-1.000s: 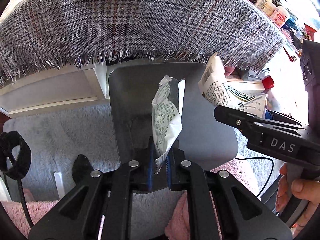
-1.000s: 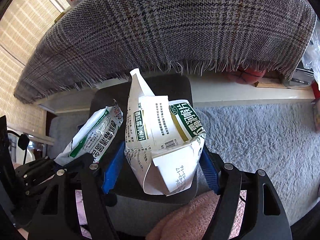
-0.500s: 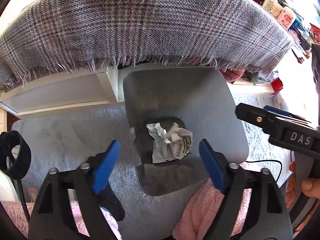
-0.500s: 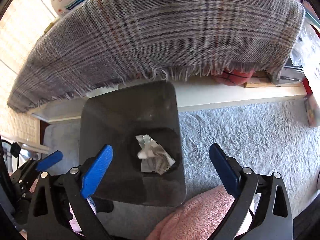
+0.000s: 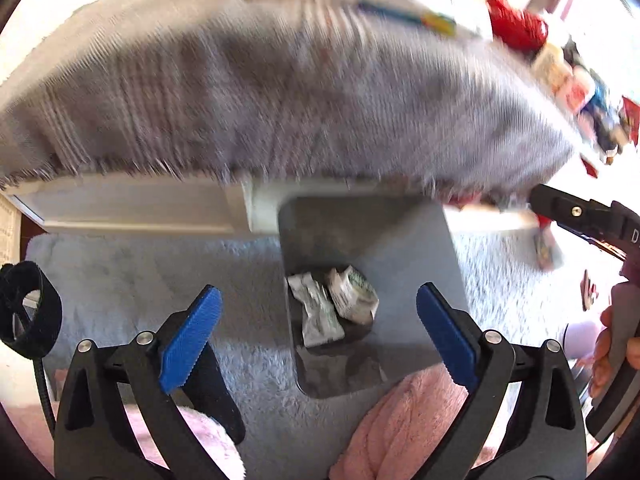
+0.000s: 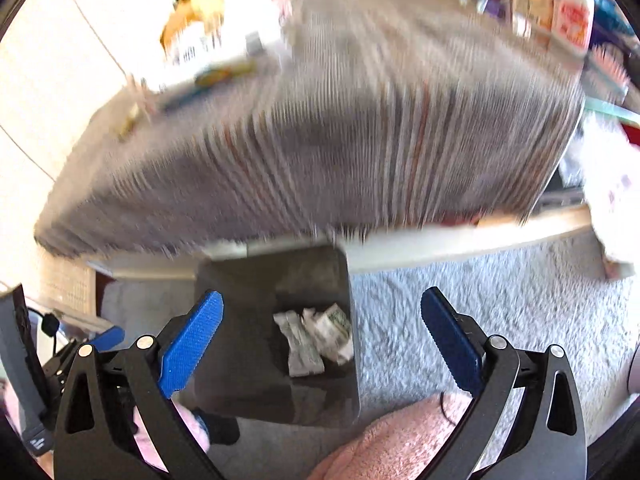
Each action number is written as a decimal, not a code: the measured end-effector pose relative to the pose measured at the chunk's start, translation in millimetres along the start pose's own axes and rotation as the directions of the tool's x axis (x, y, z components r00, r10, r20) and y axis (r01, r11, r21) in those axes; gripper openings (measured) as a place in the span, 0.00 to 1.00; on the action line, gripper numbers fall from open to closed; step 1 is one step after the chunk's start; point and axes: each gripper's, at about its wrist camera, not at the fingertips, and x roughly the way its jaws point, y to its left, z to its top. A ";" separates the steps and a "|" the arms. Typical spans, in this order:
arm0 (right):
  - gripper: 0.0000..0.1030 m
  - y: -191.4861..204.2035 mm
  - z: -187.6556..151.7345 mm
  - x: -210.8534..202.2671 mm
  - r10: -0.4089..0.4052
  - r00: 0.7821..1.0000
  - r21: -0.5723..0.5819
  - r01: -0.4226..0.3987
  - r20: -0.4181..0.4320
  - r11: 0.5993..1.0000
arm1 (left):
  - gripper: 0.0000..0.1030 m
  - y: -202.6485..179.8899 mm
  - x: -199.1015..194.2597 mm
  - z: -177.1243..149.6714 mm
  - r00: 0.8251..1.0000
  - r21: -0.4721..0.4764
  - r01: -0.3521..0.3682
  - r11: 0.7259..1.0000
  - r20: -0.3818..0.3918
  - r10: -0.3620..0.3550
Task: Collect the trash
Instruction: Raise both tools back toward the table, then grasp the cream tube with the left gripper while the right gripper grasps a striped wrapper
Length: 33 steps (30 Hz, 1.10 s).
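A dark grey bin (image 5: 372,240) stands on the rug under the table edge. At its bottom lie a crumpled silver-white wrapper (image 5: 316,316) and a crumpled white-and-green carton (image 5: 354,294). My left gripper (image 5: 318,292) hovers well above the bin; its jaws are opening and nothing is between the blue pads (image 5: 190,340). The right wrist view shows the same bin (image 6: 248,300), wrapper (image 6: 302,344) and carton (image 6: 334,330) far below my right gripper (image 6: 322,294), which is open and empty. A right-gripper finger (image 5: 580,216) reaches in from the right edge.
A grey plaid cloth (image 5: 280,100) hangs over the table behind the bin, with cluttered packages and a red object (image 5: 516,28) on top. A white shelf (image 5: 140,208) runs beneath it. Shaggy grey rug (image 5: 140,280) surrounds the bin; pink fleece (image 5: 408,420) lies at the near edge.
Both grippers opened wide and let go: the wrapper and the carton dropped to the bottom of the bin. Both hands have since risen, and the views are blurred.
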 end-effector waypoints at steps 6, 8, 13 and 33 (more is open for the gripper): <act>0.97 9.5 46.3 -32.7 0.009 0.997 -0.022 -0.007 0.079 1.000 | 0.90 12.6 -40.2 50.2 0.993 0.004 -0.055 0.998 0.104 0.054; 0.97 17.7 62.8 -37.6 0.004 0.995 -0.036 -0.001 0.096 0.999 | 0.90 15.5 -48.2 69.5 0.989 -0.003 -0.066 0.998 0.129 0.066; 0.97 34.8 101.2 -40.7 0.023 0.991 -0.052 -0.017 0.129 0.999 | 0.90 24.5 -66.5 114.5 0.976 0.016 -0.115 0.993 0.190 0.110; 0.82 93.7 181.5 33.5 0.110 0.992 -0.088 -0.105 0.064 0.991 | 0.78 37.4 -14.4 210.4 0.971 0.060 -0.164 0.985 0.185 0.150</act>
